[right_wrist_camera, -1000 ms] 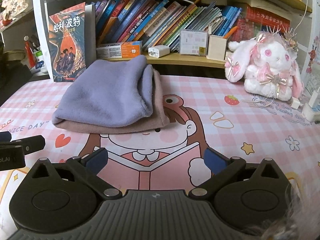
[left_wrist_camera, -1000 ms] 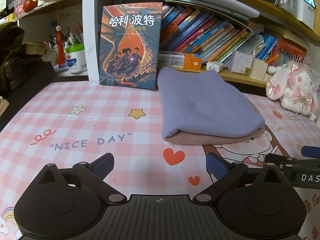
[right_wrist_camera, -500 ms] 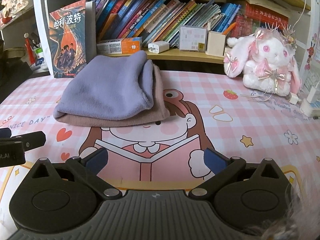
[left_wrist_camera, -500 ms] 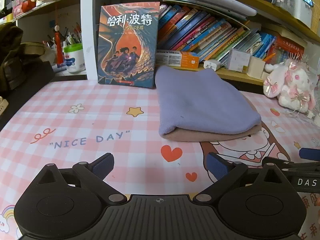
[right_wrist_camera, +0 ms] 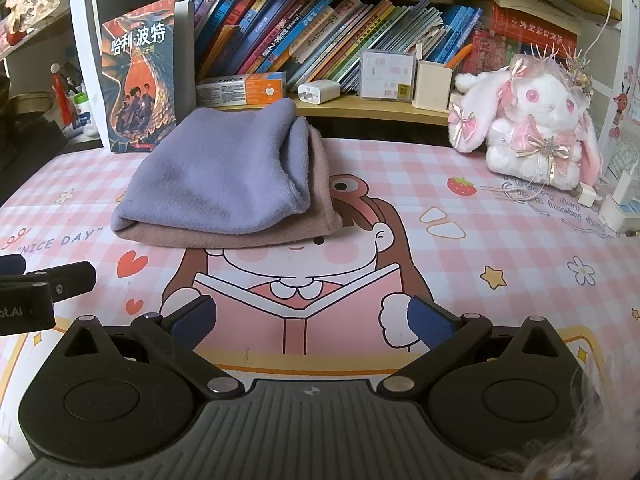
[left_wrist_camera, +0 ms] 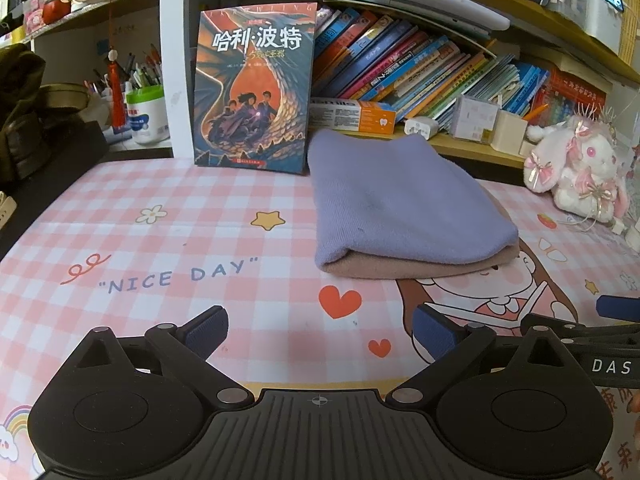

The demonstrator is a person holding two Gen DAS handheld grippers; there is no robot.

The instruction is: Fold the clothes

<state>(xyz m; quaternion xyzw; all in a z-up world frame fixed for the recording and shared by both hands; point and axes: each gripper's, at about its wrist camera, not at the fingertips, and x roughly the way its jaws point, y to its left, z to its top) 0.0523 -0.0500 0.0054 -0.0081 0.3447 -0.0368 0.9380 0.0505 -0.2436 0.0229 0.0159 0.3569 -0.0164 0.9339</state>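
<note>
A folded purple cloth (left_wrist_camera: 400,204) lies on top of a folded dusty-pink cloth (left_wrist_camera: 420,268) at the back of the pink checked desk mat. The same stack shows in the right wrist view, purple cloth (right_wrist_camera: 216,184) over pink cloth (right_wrist_camera: 248,236). My left gripper (left_wrist_camera: 320,330) is open with nothing between its blue pads, well short of the stack. My right gripper (right_wrist_camera: 312,322) is also open and holds nothing, in front of and slightly right of the stack. Each gripper's tip shows at the edge of the other's view.
A book (left_wrist_camera: 252,88) stands upright just left of the stack, against a shelf of slanted books (right_wrist_camera: 320,32). A white plush rabbit (right_wrist_camera: 532,120) sits at the right, with chargers and cables (right_wrist_camera: 616,208) beside it. A jar of pens (left_wrist_camera: 146,114) stands far left.
Both grippers have drawn back a little from the stack and risen slightly; the cloths lie unchanged. Both stay open.
</note>
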